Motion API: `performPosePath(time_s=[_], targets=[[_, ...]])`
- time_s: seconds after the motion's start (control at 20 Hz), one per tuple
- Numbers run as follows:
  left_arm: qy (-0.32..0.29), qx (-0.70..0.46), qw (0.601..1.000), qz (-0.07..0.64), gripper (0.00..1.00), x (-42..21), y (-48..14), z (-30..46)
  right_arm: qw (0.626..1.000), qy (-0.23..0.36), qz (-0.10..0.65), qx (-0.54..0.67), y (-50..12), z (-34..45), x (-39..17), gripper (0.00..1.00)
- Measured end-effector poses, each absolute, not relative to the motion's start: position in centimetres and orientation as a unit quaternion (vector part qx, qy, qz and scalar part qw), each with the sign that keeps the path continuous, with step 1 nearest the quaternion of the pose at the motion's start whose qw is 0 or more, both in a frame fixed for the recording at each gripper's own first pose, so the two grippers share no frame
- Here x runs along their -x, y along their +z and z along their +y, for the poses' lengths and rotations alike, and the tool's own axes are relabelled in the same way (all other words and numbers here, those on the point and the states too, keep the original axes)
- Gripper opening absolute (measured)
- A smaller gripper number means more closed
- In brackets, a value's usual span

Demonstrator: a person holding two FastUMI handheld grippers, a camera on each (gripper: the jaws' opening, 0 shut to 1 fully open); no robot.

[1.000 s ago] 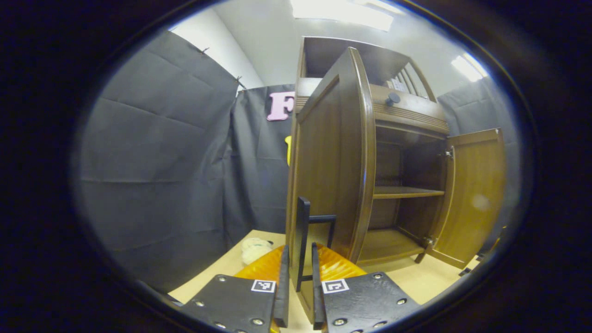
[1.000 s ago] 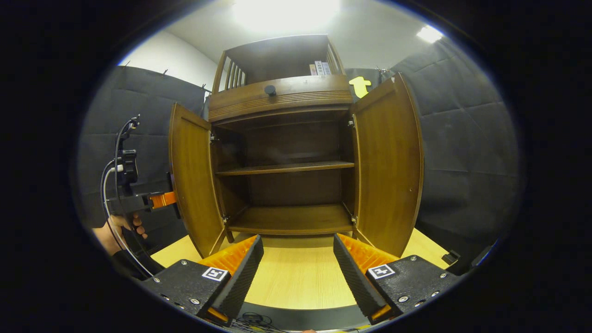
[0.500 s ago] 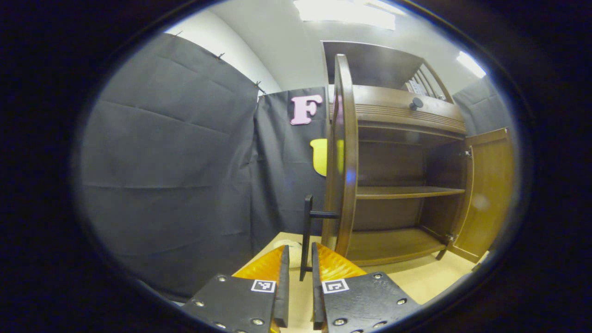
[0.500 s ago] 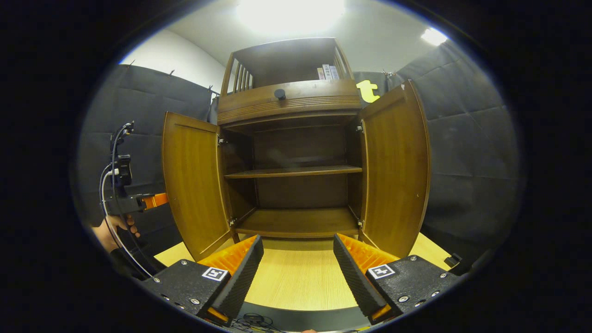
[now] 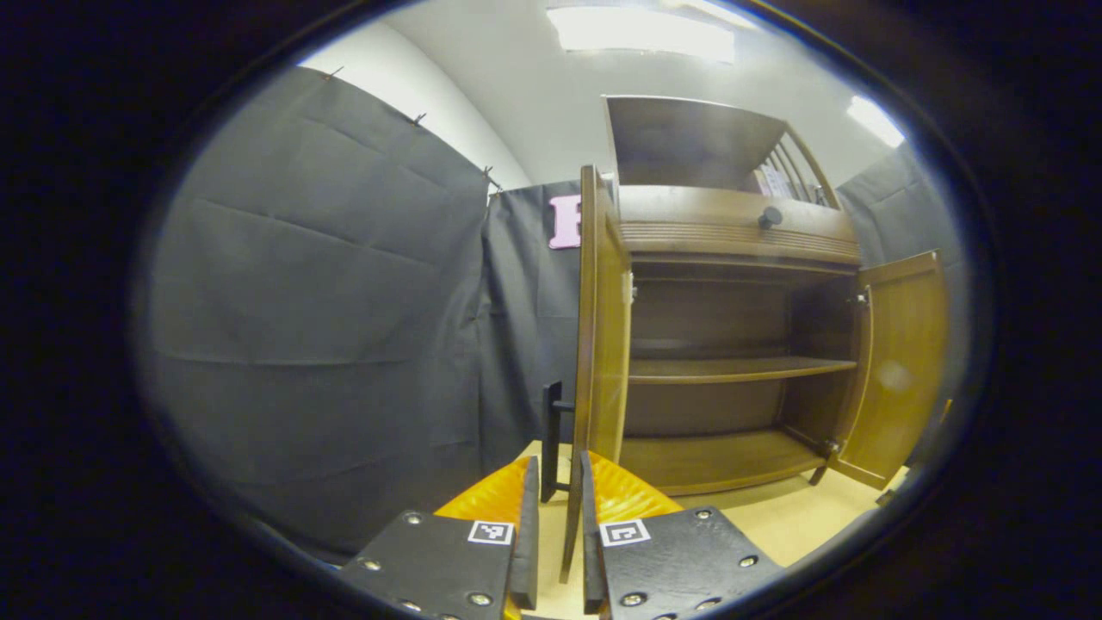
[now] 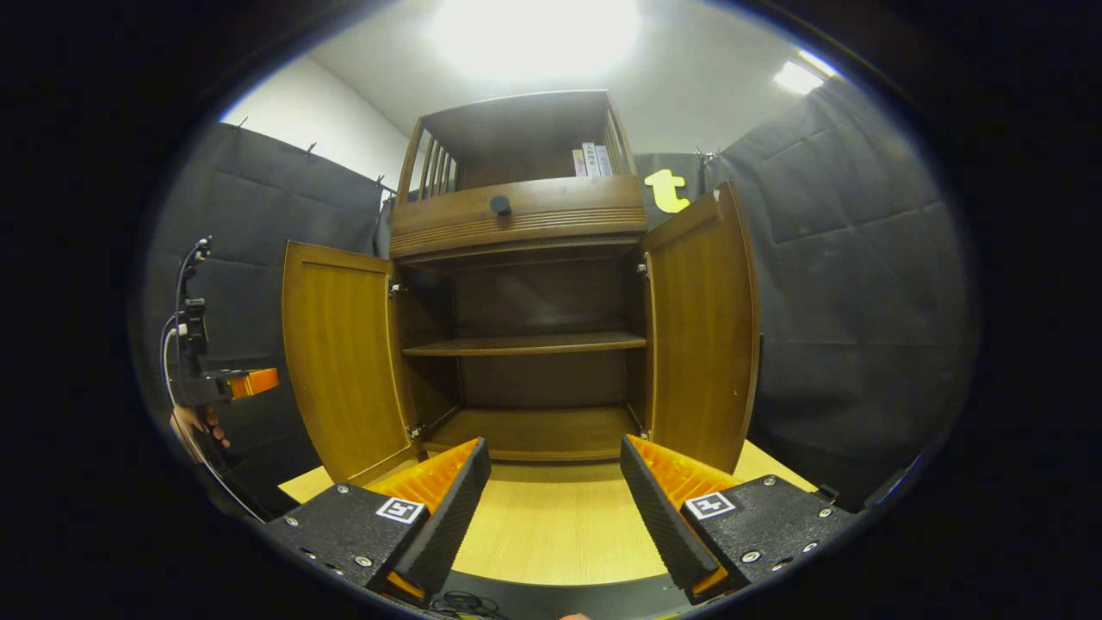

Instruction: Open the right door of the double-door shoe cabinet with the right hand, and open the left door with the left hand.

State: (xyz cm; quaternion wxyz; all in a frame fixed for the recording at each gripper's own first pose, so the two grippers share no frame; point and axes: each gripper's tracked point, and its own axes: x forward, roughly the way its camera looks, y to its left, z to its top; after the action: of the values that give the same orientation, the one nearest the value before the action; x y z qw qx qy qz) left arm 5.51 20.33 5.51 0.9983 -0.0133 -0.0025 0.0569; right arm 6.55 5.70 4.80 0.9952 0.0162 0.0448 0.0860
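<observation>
Two wooden doors of the shoe cabinet [image 6: 516, 232] stood swung wide: in the right gripper view the left door [image 6: 340, 362] and the right door [image 6: 702, 327] flanked bare shelves, with the cabinet standing on a pale table [image 6: 551, 534]. The right gripper [image 6: 555, 499] hovered in front with its fingers spread wide and nothing between them. The left gripper [image 5: 555, 534] had its fingers drawn narrow, with the left door's bottom edge between them; whether they pressed on it could not be told. The doors looked rigid and fairly heavy, likely to swing smoothly on their hinges; the dark bar handle [image 5: 551, 439] on the left door's outer face seemed the natural place to hold. That handle appeared in the left gripper view, where the door was seen edge-on, while the right gripper view gave the doors' inner faces and a hand [image 6: 194, 422] holding the far gripper.
</observation>
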Motion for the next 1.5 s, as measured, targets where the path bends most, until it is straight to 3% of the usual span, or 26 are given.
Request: performPosePath(time_s=[0.15,0.3,0.45,0.85,1.0,1.25,1.3,1.5], targets=[[0.054,0.006,0.998,-0.013,0.26,-2.5,6.7,18.2,0.995,0.084,0.044,-0.009,5.1,3.9,-6.2,0.94],[0.045,0.001,0.999,-0.024,0.21,0.2,8.3,15.2,0.996,0.079,0.044,-0.008,5.1,2.1,-5.6,0.91],[0.031,0.003,0.999,-0.025,0.17,2.6,8.8,12.0,0.997,0.071,0.032,-0.008,6.0,0.4,-4.9,0.94],[0.024,-0.014,1.000,-0.012,0.17,7.3,8.1,7.8,0.998,0.057,0.025,-0.017,6.0,-2.5,-3.1,0.91],[0.030,-0.023,0.999,-0.004,0.45,8.2,7.1,7.3,0.998,0.059,0.025,-0.013,6.1,-2.8,-2.7,0.94],[0.043,-0.020,0.999,-0.006,0.94,9.6,6.7,7.6,0.998,0.061,0.021,-0.012,6.3,-2.7,-2.0,0.91],[0.047,-0.019,0.999,-0.008,0.94,9.8,6.8,7.8,0.998,0.060,0.019,-0.012,6.4,-2.7,-1.9,0.94],[0.056,-0.028,0.998,-0.014,0.94,10.2,7.1,8.6,0.998,0.059,0.017,-0.012,6.4,-2.4,-1.8,0.91]])
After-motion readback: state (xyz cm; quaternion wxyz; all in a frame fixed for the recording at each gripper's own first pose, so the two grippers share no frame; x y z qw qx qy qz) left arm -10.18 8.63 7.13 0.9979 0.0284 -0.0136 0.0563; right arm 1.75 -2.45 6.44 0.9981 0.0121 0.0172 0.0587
